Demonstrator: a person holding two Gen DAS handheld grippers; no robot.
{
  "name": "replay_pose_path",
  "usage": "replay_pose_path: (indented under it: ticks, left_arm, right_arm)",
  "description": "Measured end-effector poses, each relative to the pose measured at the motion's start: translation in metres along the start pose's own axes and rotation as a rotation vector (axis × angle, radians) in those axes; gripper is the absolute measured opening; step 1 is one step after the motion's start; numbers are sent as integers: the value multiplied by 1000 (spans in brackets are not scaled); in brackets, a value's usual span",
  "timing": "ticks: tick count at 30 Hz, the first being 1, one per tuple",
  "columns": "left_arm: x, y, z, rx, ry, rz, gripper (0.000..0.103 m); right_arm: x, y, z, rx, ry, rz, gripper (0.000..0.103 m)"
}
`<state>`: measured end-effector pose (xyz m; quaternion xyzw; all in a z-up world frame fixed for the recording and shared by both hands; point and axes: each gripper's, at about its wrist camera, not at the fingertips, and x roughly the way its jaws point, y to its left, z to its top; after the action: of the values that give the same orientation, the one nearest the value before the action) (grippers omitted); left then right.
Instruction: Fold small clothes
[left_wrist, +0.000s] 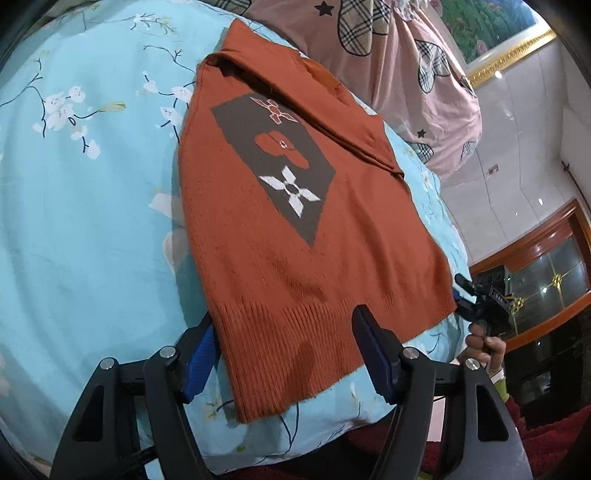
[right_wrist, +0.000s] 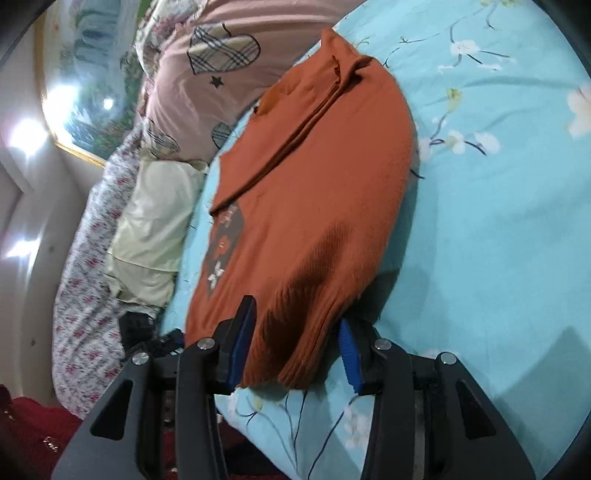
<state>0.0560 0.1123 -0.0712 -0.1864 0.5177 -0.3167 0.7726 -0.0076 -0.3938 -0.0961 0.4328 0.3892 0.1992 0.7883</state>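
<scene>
An orange knit sweater (left_wrist: 280, 251) with a grey diamond patch and flower motifs lies on the light blue floral bedsheet (left_wrist: 92, 221), its sleeves folded in over the body. My left gripper (left_wrist: 284, 343) is open, its jaws straddling the ribbed hem at one corner: one pad lies under the hem edge, the other rests on top. In the right wrist view the sweater (right_wrist: 325, 184) lies ahead, and my right gripper (right_wrist: 295, 347) is open with its jaws either side of the other hem corner. The right gripper also shows in the left wrist view (left_wrist: 480, 299), held in a hand.
A pink quilt with plaid hearts (left_wrist: 406, 55) is bunched at the head of the bed. A pale yellow pillow (right_wrist: 147, 229) and a floral blanket (right_wrist: 81, 288) lie beside the sweater. A wooden cabinet (left_wrist: 546, 266) stands off the bed. The bed edge is just below both grippers.
</scene>
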Motion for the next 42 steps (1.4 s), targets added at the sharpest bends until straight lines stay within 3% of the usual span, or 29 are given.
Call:
replay_pose_path:
  ticks: [1, 2, 3, 4, 6, 7, 9, 14, 16, 18, 25, 30, 34, 42]
  left_arm:
    - [4, -3, 2, 12, 1, 11, 66]
    - [5, -4, 3, 20, 2, 20, 64]
    - [6, -4, 3, 24, 3, 27, 57]
    - [7, -4, 4, 26, 2, 44, 50]
    - [8, 0, 4, 20, 13, 69, 15]
    - [7, 4, 4, 14, 17, 67, 13]
    - [4, 9, 2, -1, 13, 53, 13]
    - [8, 7, 2, 0, 20, 55, 26]
    - [10, 5, 2, 8, 14, 52, 21]
    - [10, 3, 2, 16, 4, 61, 10]
    - [-19, -5, 14, 8, -114, 72, 7]
    - [-38, -26, 58, 44, -236, 68, 7]
    - [-41, -34, 113, 54, -322, 83, 7]
    - [-29, -30, 214, 19, -428, 134, 7]
  right_arm:
    - [-3, 0, -1, -1, -7, -1, 31]
    - [-4, -1, -2, -4, -5, -15, 13]
    - [-3, -1, -2, -2, 2, -30, 7]
    - [-5, -1, -2, -2, -3, -42, 7]
    - [-19, 0, -5, -4, -49, -41, 7]
    - [-29, -1, -6, 0, -81, -29, 7]
    - [-43, -5, -6, 5, -109, -27, 7]
    - [-33, -11, -6, 4, -58, -68, 10]
    - [-23, -13, -5, 14, -44, -84, 11]
    - [-17, -14, -6, 10, -44, -95, 10]
    - [-36, 1, 1, -23, -93, -64, 7]
    - [-37, 28, 41, -87, -156, -46, 7]
    - [-21, 42, 90, -120, -208, -70, 7]
    - [28, 60, 195, -161, -236, -124, 7]
